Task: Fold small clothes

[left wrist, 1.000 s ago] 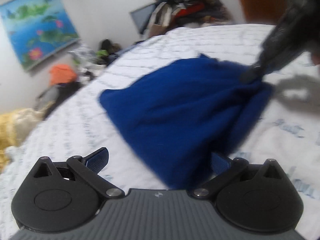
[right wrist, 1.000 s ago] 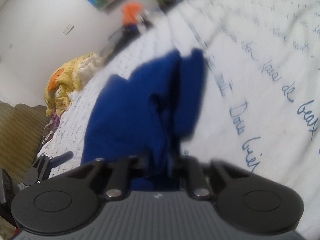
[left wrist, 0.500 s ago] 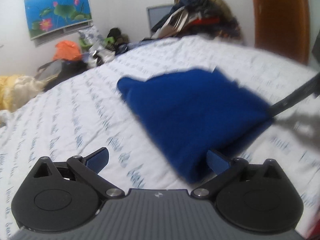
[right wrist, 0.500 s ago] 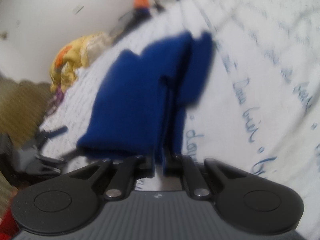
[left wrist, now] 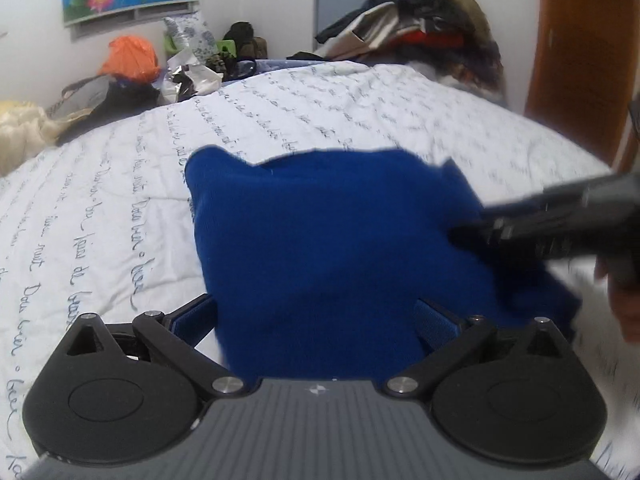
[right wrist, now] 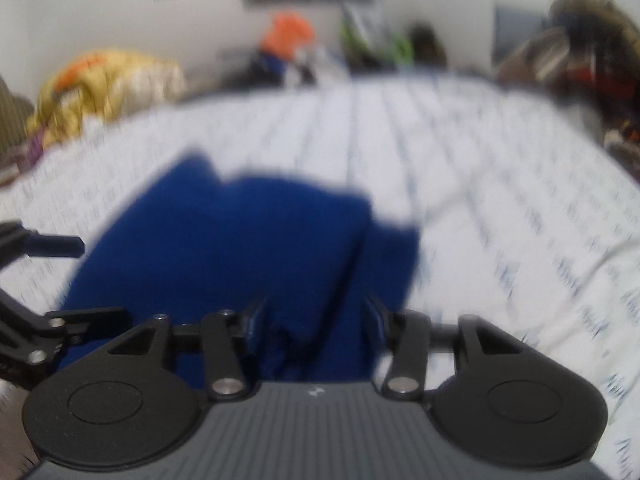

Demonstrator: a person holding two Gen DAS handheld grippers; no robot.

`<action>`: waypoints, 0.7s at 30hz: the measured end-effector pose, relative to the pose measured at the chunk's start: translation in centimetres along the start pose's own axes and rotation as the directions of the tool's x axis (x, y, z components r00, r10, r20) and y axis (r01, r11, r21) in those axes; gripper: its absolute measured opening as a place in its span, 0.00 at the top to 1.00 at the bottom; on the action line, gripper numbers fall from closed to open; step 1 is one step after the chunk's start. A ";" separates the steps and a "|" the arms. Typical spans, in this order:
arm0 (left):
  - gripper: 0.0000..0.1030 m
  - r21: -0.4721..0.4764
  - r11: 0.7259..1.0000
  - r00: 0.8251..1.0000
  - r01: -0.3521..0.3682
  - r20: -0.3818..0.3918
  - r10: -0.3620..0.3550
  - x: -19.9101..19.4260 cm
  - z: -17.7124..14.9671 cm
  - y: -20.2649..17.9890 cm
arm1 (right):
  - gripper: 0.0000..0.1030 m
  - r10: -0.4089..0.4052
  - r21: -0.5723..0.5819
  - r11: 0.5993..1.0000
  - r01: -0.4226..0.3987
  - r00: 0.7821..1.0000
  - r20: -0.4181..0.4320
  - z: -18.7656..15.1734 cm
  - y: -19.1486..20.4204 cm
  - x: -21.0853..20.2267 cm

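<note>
Between the spread left gripper (left wrist: 316, 316) and the right gripper (right wrist: 312, 320), whose jaws have just been opening, lies a folded royal-blue fleece garment (left wrist: 336, 240) on a white script-printed bedspread (left wrist: 120, 200); cluttered clothes pile (left wrist: 420, 40) behind.

- The left wrist camera sat just behind its own wide jaws and looked forward and down, close over the blue cloth (left wrist: 340, 248) between them.
- The right wrist camera looked likewise past its jaws, blurred.
- Both views shared the cloth, the white bedspread (left wrist: 120, 200) beyond the jaws, and the poster wall (right wrist: 100, 20) far ahead.
</note>
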State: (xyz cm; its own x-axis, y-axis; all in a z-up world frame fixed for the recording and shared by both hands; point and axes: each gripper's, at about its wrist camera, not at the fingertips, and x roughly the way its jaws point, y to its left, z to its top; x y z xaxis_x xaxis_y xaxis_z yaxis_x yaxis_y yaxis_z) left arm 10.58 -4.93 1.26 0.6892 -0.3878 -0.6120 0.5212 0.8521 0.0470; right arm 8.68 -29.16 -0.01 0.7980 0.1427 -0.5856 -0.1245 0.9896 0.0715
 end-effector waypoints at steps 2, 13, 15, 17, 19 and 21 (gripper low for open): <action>0.00 0.026 1.000 1.000 0.007 0.029 -0.008 -0.7 0.1 0.9 | 0.46 0.023 0.042 0.999 -0.024 1.000 0.021 0.0 -1.1 -1.0; 0.00 -0.457 0.849 0.948 0.265 -0.039 -0.317 7.1 4.5 12.4 | 0.13 0.313 0.372 0.882 -0.290 0.950 0.000 3.3 -10.8 3.8; 0.00 -0.499 0.801 0.921 0.331 -0.014 -0.389 8.5 4.5 13.3 | 0.14 0.387 0.361 0.860 -0.360 0.922 -0.001 3.8 -10.6 5.1; 0.00 -0.504 0.767 0.892 0.397 0.017 -0.451 9.4 4.8 13.4 | 0.14 0.435 0.343 0.845 -0.410 0.900 0.003 4.5 -10.0 6.3; 0.00 -0.509 0.745 0.877 0.431 0.041 -0.479 10.5 5.1 13.3 | 0.14 0.478 0.342 0.825 -0.450 0.879 0.005 5.4 -9.7 7.7; 0.00 -0.515 0.723 0.862 0.460 0.066 -0.502 11.5 5.4 13.3 | 0.14 0.507 0.343 0.807 -0.481 0.862 0.014 6.1 -9.4 8.8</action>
State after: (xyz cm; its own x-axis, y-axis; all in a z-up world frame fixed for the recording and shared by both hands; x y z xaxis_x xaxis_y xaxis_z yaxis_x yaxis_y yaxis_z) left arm 28.13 0.06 -0.88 0.3658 -0.7852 -0.4995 0.4351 0.6188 -0.6540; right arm 20.47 -37.11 -0.91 0.6326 0.6254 -0.4568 -0.2818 0.7353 0.6164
